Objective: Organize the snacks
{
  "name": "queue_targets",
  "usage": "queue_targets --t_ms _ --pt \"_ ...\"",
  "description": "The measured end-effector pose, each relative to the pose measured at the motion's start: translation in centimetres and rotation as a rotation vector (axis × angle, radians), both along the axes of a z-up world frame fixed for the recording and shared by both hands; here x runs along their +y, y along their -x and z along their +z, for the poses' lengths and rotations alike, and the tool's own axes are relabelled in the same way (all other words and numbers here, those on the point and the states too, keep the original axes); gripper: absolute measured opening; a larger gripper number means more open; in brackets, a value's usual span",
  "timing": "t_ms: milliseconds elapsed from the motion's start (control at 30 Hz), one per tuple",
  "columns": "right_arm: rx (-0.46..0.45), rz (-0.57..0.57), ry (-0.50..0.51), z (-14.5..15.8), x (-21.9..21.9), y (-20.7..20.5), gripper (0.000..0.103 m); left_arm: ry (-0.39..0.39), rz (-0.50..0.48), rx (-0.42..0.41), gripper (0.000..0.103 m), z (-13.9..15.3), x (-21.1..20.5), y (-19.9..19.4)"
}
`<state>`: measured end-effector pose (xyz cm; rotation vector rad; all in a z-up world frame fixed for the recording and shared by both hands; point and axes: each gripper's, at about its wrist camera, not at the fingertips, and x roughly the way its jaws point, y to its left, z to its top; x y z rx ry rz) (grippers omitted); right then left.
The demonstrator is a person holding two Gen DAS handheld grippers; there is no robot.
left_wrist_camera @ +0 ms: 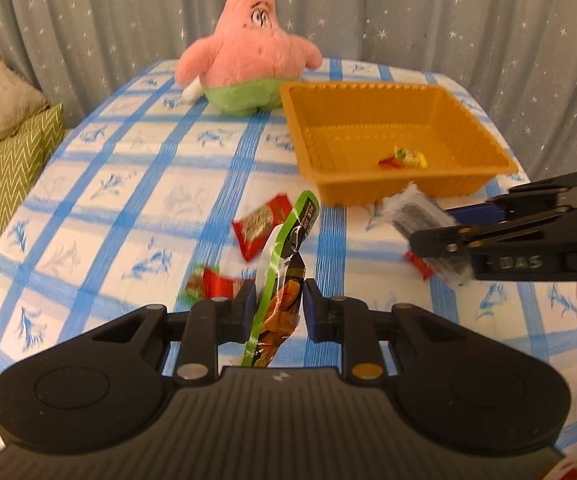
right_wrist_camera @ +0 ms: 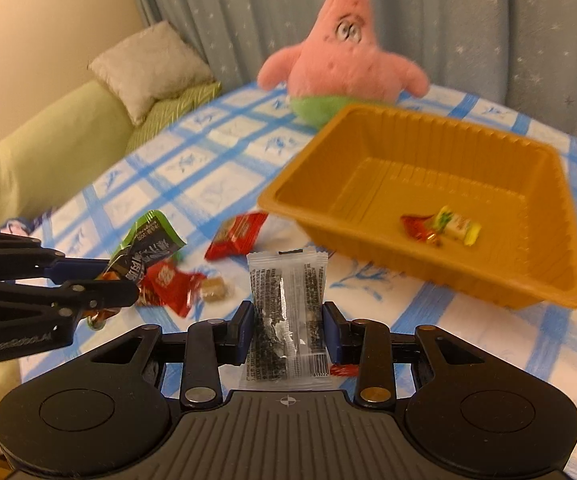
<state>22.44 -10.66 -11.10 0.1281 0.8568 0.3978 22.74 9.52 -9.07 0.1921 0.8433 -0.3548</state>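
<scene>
Left tool [left_wrist_camera: 279, 304]: clamped on a green-edged snack packet [left_wrist_camera: 284, 284], which stands upright between its 2 fingers, raised above the counter [left_wrist_camera: 108, 184]. Ahead and to its right sits the orange tray [left_wrist_camera: 484, 128], holding 2 small wrapped candies [left_wrist_camera: 404, 158]. Just ahead of the tool lie 2 red packets [left_wrist_camera: 258, 226] on the checked cloth.

Right tool [right_wrist_camera: 288, 334]: clamped on a clear packet of dark seeds [right_wrist_camera: 286, 312], held upright between the fingers and off the counter. The tray [right_wrist_camera: 488, 284] lies ahead to its right, tilted in this view. To its left, the left tool [right_wrist_camera: 100, 280] reaches in level with its packet [right_wrist_camera: 148, 246]. A pink plush star [right_wrist_camera: 344, 56] stands behind the tray.
</scene>
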Motion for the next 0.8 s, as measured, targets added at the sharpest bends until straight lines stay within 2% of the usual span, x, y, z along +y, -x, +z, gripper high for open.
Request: queue_targets --t_ms 167,467,633,800 --pt "-0.025 -0.067 -0.018 2.3 -3.5 -0.6 0.037 0.011 -0.030 -0.045 0.022 1.7 -1.2 -1.8" --pt "-0.060 -0.214 -0.035 5.2 -10.7 -4.3 0.037 0.042 -0.100 -0.121 0.023 4.8 -5.6 -6.7" --pt "-0.068 -0.264 -0.051 5.5 -13.2 -6.5 0.037 0.048 -0.138 -0.136 0.023 5.3 -8.8 -9.5" --pt "-0.060 -0.296 -0.059 4.7 -14.4 -8.8 0.037 0.044 -0.153 -0.109 0.023 4.6 -11.8 -12.5"
